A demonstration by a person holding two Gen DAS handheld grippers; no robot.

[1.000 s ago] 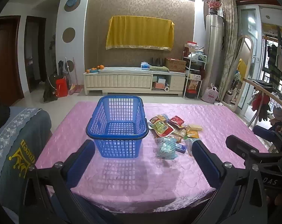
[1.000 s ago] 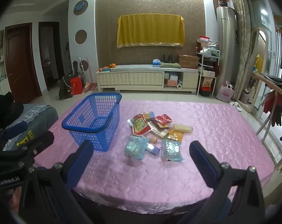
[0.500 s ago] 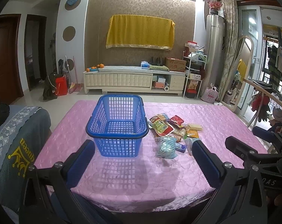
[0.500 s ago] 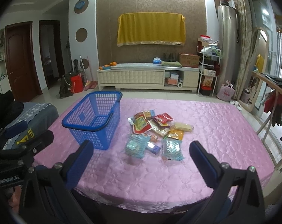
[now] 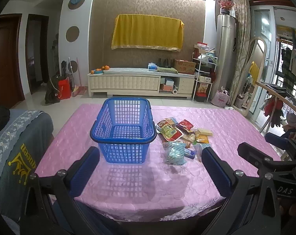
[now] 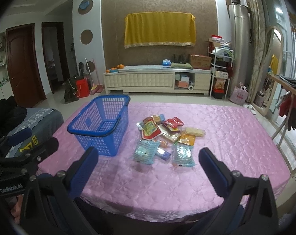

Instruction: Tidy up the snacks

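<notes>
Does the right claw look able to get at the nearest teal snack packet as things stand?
Probably yes. The right claw is open and empty, the teal snack packet lies flat at the pile's near edge, and only bare pink tablecloth lies between them.

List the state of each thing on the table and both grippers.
Basket: upright, empty.
Snacks: loose pile on the cloth beside the basket, none inside.
Cloth: spread flat over the table.
Left gripper: open, empty, short of the basket.
Right gripper: open, empty, short of the snacks.
</notes>
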